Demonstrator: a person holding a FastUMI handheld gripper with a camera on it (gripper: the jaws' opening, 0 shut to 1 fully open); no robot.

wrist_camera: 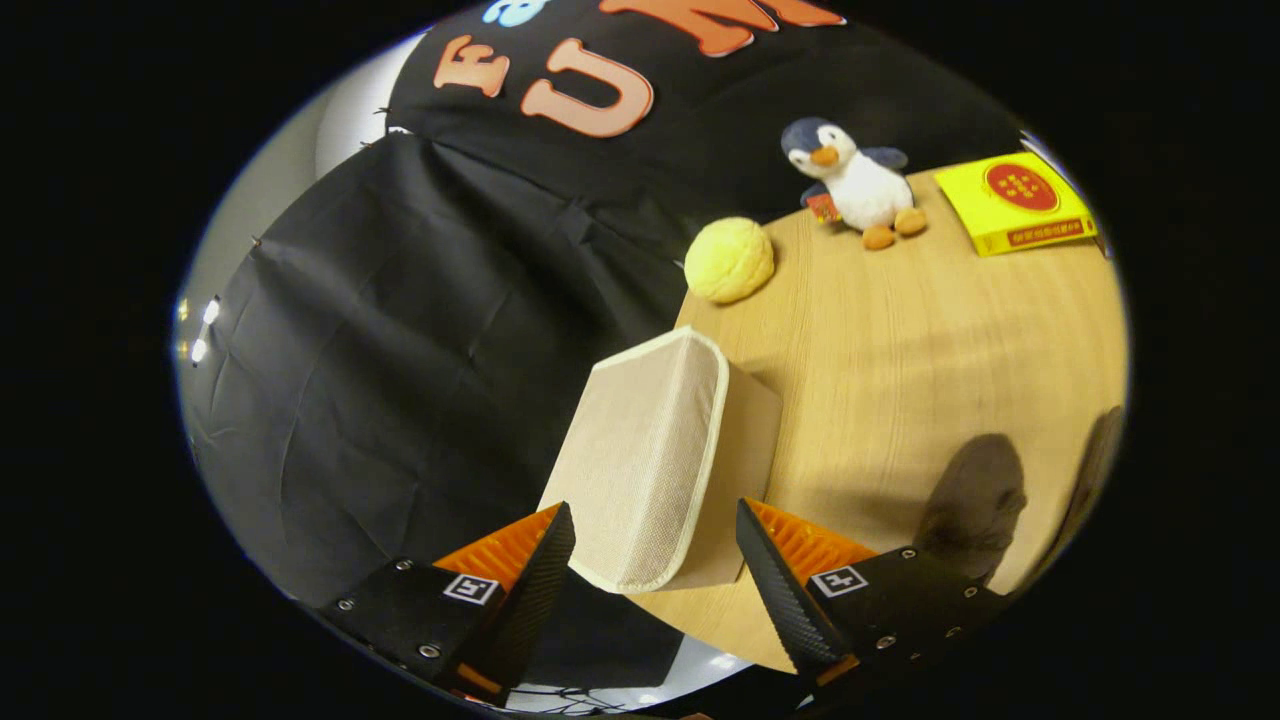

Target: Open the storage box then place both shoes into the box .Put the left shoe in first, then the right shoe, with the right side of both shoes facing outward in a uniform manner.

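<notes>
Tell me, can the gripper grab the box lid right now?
Probably yes. The gripper is open, its fingers on either side of the storage box, whose lid looks shut. Nothing sits between them, so the way looks free.

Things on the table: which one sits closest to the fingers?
The beige fabric storage box, closed, just ahead of the open gripper. The yellow ball, penguin toy and yellow carton lie beyond.
</notes>
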